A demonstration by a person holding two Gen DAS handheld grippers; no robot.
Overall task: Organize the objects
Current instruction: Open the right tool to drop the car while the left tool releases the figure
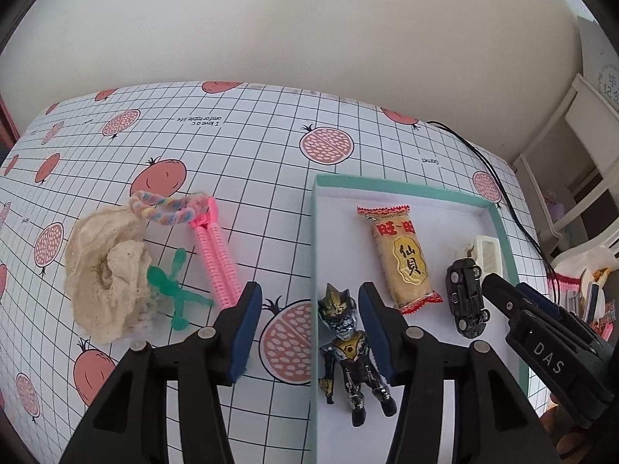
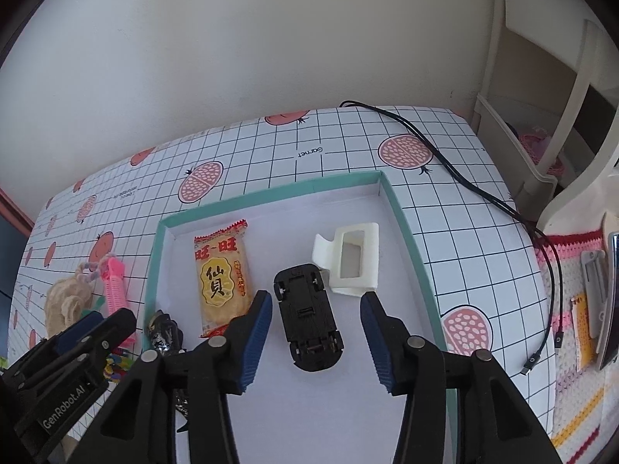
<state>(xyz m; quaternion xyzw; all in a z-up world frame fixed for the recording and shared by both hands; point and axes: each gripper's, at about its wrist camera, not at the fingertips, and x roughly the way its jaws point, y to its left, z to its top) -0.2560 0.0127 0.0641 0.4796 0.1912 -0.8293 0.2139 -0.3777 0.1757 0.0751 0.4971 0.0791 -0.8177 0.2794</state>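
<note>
Hand-held grippers, left and right, spread; glossy black toy car belly-up in tray.

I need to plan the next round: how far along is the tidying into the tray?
Done: the snack packet, black toy car, white clip and action figure lie in the teal tray. In hand: nothing; both tools are open. Left on the table: scrunchie, green figure, pink clip, pastel loop.
</note>
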